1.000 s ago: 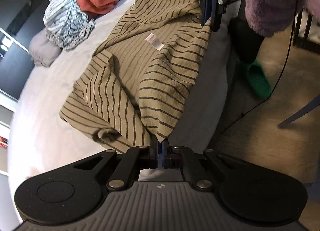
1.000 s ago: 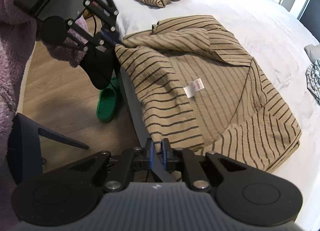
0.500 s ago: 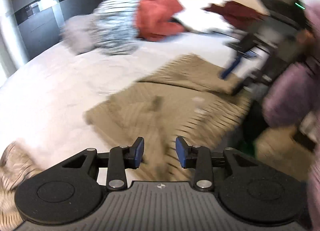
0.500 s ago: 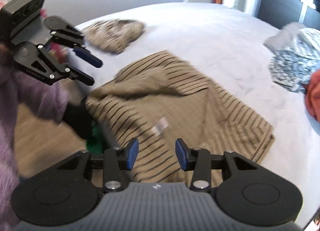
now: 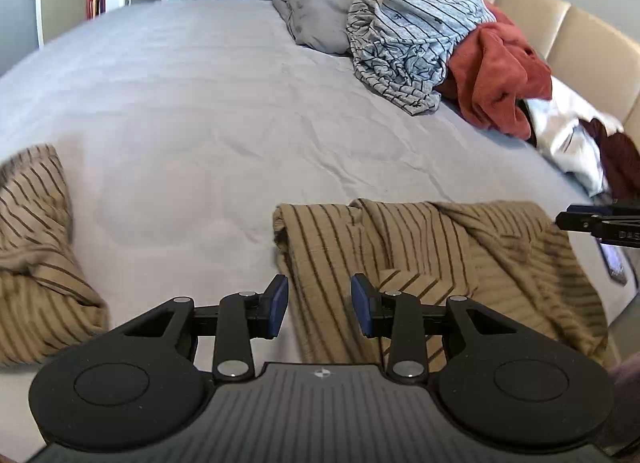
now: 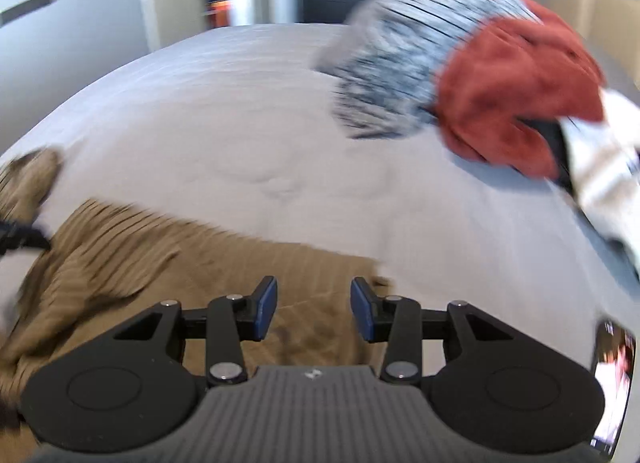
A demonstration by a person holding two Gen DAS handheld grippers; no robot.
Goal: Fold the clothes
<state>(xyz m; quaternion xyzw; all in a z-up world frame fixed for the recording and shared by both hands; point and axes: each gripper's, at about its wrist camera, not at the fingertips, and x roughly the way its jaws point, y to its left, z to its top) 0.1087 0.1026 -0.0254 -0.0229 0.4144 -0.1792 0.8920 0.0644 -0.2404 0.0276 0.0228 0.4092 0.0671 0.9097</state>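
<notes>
left gripper (image 5: pixel 319 305): parted, nothing held, just opened | right gripper (image 6: pixel 313 309): parted, nothing held, just opened | shirt (image 5: pixel 460 263): laid at bed (image 5: pixel 200 103) near edge

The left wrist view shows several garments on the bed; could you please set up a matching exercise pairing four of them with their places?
Things:
1. tan striped shirt
2. rust-red garment
3. grey garment
4. second tan striped garment

Places:
A. far end of the pile, nearest the dark wall
B. at the left edge of the view
C. just ahead of the open jaws
D. in the pile, by the beige headboard

Pairs: 1-C, 2-D, 3-A, 4-B
</notes>
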